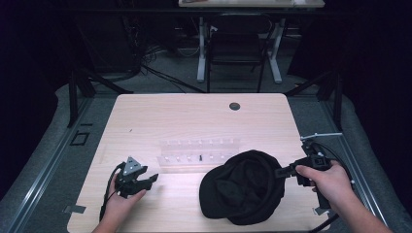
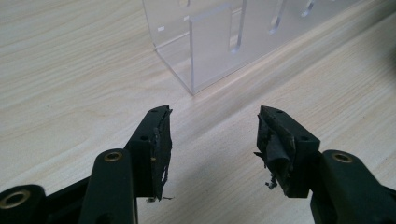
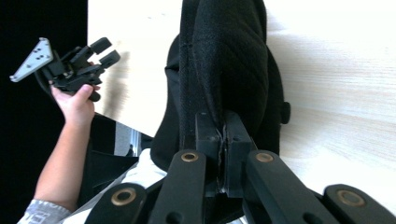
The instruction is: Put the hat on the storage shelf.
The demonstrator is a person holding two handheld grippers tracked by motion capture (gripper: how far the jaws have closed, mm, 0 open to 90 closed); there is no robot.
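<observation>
Cap (image 1: 243, 187), black and quilted, lies on the near right of the pale wooden table (image 1: 145, 121); we see the right gripper (image 3: 223, 140) clamped on its edge. The left gripper (image 2: 212, 140), jaws spread wide and empty, rests just before a clear acrylic rack (image 2: 219, 42).

Black tools (image 2: 212, 140) with brass-ringed screw holes, one topped by a grey three-cornered plate (image 1: 131, 166), grey sleeve (image 3: 39, 212)
</observation>
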